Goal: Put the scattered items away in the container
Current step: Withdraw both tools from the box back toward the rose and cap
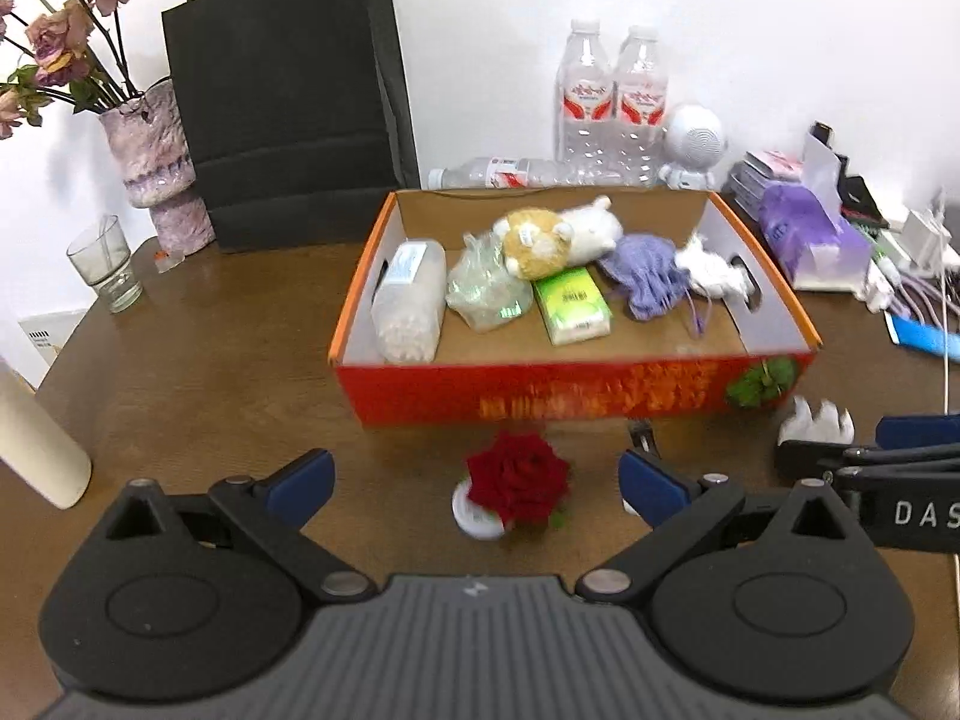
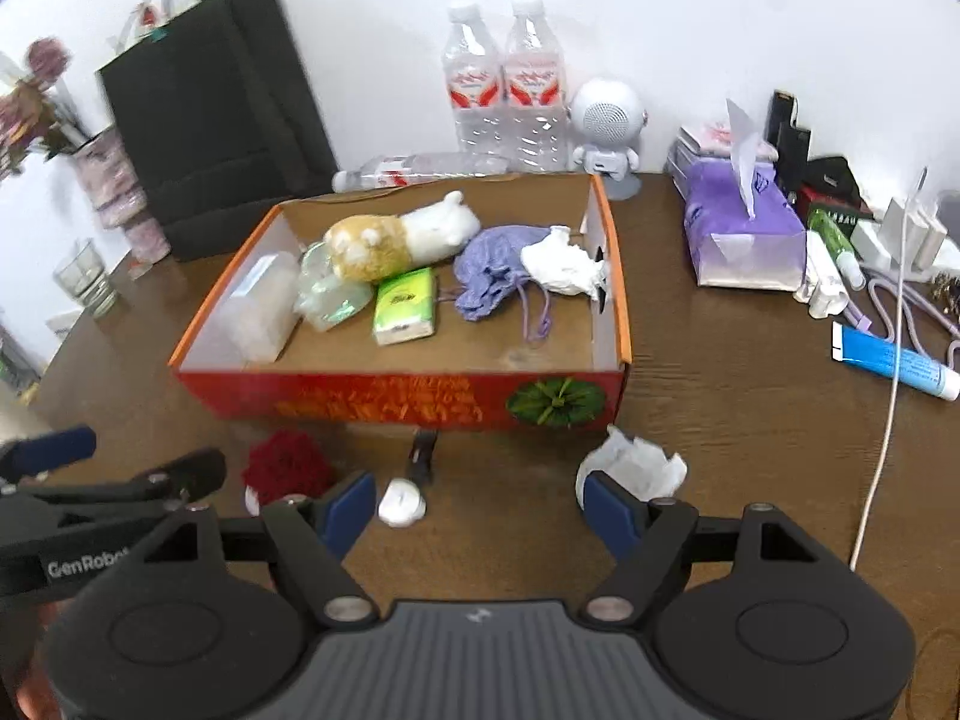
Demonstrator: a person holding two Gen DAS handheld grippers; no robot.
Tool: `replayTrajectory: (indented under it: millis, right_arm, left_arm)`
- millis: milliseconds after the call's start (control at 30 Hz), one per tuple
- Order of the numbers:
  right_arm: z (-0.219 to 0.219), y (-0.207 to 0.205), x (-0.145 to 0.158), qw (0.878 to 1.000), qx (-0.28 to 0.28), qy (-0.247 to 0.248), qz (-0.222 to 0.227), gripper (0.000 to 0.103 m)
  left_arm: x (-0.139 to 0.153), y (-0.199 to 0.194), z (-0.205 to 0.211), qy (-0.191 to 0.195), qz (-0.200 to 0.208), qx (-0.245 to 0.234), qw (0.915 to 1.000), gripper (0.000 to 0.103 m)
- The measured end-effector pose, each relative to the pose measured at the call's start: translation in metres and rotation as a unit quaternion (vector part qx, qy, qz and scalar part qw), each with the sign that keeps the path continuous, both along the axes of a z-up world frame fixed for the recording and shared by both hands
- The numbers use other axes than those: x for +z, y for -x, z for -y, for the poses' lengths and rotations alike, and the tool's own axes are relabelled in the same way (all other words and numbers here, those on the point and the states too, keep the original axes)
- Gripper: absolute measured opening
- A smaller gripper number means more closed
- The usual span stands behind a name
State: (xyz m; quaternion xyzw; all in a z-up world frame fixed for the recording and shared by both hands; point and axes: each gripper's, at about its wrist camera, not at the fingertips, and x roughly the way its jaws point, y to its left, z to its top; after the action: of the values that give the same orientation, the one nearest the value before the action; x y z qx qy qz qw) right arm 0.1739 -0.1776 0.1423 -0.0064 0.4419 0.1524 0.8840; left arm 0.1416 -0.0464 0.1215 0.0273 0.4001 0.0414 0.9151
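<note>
The red cardboard box sits at 12 o'clock, already holding 6 items. Both jaws are spread, empty. The crumpled white tissue could be flattened by the right gripper; the red fabric rose toppled by the left gripper.

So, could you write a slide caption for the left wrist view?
Open left gripper frames a red rose before the orange box.
</note>
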Motion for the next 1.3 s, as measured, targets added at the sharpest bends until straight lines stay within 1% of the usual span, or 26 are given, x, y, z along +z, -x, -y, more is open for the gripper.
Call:
replayTrajectory:
  millis: [33, 100, 200, 300, 367, 433, 533, 633, 700, 733, 833, 933, 1000, 1067, 1167, 1233, 1300]
  right_arm:
    - [0.001, 0.008, -0.001, 1.000, 0.000, 0.003, 0.008, 0.076]
    - [0.006, 0.022, -0.005, 1.000, 0.002, -0.009, 0.012, 0.076]
    - [0.013, 0.048, -0.012, 0.999, 0.004, -0.013, 0.033, 0.076]
    - [0.017, 0.076, -0.022, 0.998, 0.005, -0.015, 0.056, 0.076]
    - [0.020, 0.092, -0.033, 0.998, 0.003, -0.017, 0.064, 0.076]
    - [0.023, 0.106, -0.043, 0.998, 0.001, -0.026, 0.065, 0.076]
    - [0.028, 0.134, -0.056, 0.996, 0.003, -0.034, 0.085, 0.076]
    - [0.029, 0.159, -0.067, 0.994, 0.009, -0.037, 0.104, 0.076]
    - [0.032, 0.173, -0.076, 0.993, 0.007, -0.047, 0.105, 0.076]
    - [0.033, 0.180, -0.080, 0.993, 0.006, -0.051, 0.107, 0.076]
    - [0.030, 0.205, -0.088, 0.991, 0.010, -0.035, 0.129, 0.076]
    - [0.039, 0.223, -0.096, 0.989, 0.010, -0.062, 0.132, 0.077]
    - [0.042, 0.237, -0.099, 0.987, 0.002, -0.060, 0.150, 0.079]
    - [0.044, 0.250, -0.103, 0.985, 0.006, -0.058, 0.162, 0.079]
    - [0.049, 0.267, -0.106, 0.982, 0.004, -0.063, 0.178, 0.080]
    - [0.055, 0.275, -0.110, 0.980, -0.002, -0.080, 0.181, 0.081]
    - [0.059, 0.283, -0.114, 0.978, -0.012, -0.076, 0.193, 0.081]
  left_arm:
    - [-0.002, 0.007, 0.001, 0.003, 0.002, -0.002, 1.0000, 0.103]
    - [-0.005, 0.025, 0.002, 0.002, 0.017, -0.002, 0.9998, 0.103]
    - [-0.013, 0.058, 0.000, 0.006, 0.056, -0.002, 0.9984, 0.103]
    - [-0.025, 0.090, 0.004, -0.011, 0.092, -0.004, 0.9957, 0.103]
    - [-0.032, 0.107, 0.006, -0.017, 0.107, -0.008, 0.9941, 0.103]
    - [-0.039, 0.124, 0.005, -0.012, 0.119, -0.008, 0.9928, 0.103]
    - [-0.054, 0.152, 0.003, -0.010, 0.134, -0.014, 0.9908, 0.103]
    - [-0.066, 0.181, -0.001, 0.004, 0.153, -0.013, 0.9882, 0.103]
    - [-0.072, 0.198, -0.003, 0.016, 0.164, -0.011, 0.9863, 0.103]
    - [-0.073, 0.205, -0.003, 0.018, 0.171, -0.010, 0.9850, 0.103]
    - [-0.077, 0.224, -0.004, 0.012, 0.193, -0.010, 0.9811, 0.103]
    - [-0.082, 0.240, -0.009, 0.015, 0.211, -0.018, 0.9771, 0.103]
    - [-0.089, 0.251, -0.014, 0.017, 0.228, -0.021, 0.9732, 0.103]
    - [-0.095, 0.259, -0.017, 0.016, 0.234, -0.014, 0.9720, 0.103]
    - [-0.103, 0.278, -0.020, 0.029, 0.251, -0.015, 0.9675, 0.103]
    - [-0.108, 0.291, -0.021, 0.026, 0.266, -0.019, 0.9635, 0.103]
    - [-0.112, 0.302, -0.021, 0.019, 0.279, -0.018, 0.9600, 0.103]
